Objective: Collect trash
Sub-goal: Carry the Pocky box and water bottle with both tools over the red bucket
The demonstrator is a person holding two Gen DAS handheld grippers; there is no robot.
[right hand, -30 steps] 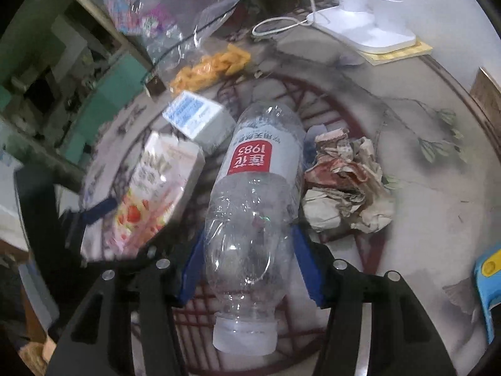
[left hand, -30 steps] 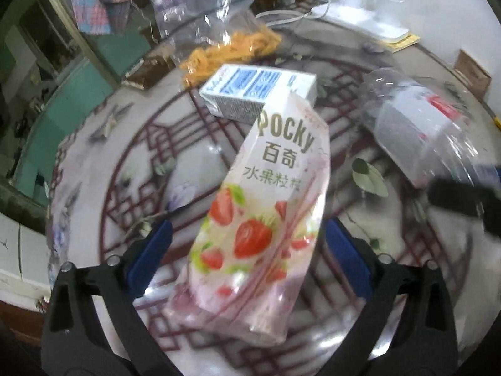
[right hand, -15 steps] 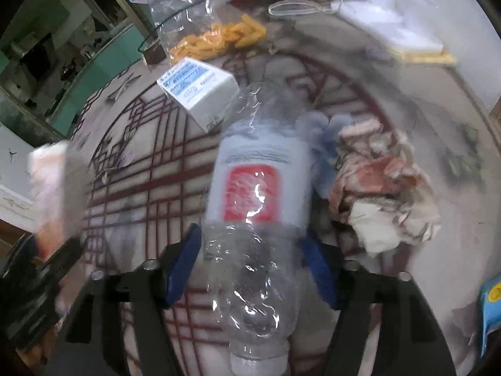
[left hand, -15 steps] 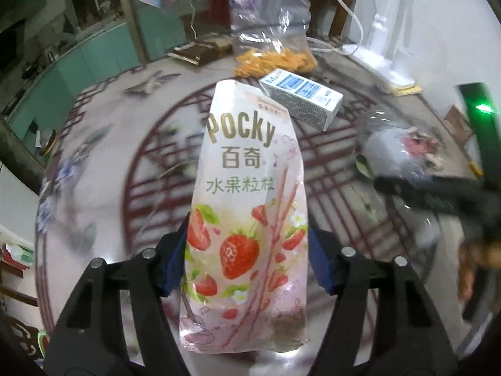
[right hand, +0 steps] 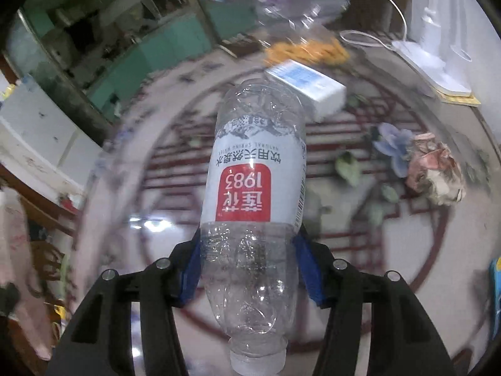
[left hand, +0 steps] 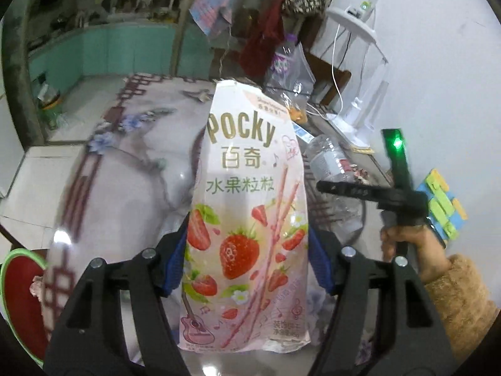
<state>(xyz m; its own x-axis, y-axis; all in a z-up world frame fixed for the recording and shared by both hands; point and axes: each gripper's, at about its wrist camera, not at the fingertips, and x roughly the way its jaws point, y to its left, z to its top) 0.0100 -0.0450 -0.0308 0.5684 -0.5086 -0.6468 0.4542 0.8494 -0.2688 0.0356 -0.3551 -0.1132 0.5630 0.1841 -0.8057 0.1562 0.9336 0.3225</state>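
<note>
My left gripper (left hand: 247,263) is shut on a pink Pocky strawberry wrapper (left hand: 247,206) and holds it upright above the round patterned table (left hand: 125,181). My right gripper (right hand: 250,269) is shut on an empty clear plastic bottle (right hand: 253,188) with a red and white label, cap toward the camera, lifted above the table (right hand: 391,250). In the left wrist view the right gripper (left hand: 360,191) and the bottle (left hand: 328,163) show at the right, held by a hand. A crumpled paper ball (right hand: 435,172) lies on the table at the right.
A blue and white carton (right hand: 307,84) and a clear bag with orange snacks (right hand: 310,47) lie at the table's far side. A white lamp base with cable (right hand: 429,65) stands at the back right. A green-rimmed red bin (left hand: 18,300) sits low at the left.
Both grippers have risen from the table with their loads. The left one has turned left toward the table's edge, bringing the bin into view. The bottle now stands clear of the paper ball.
</note>
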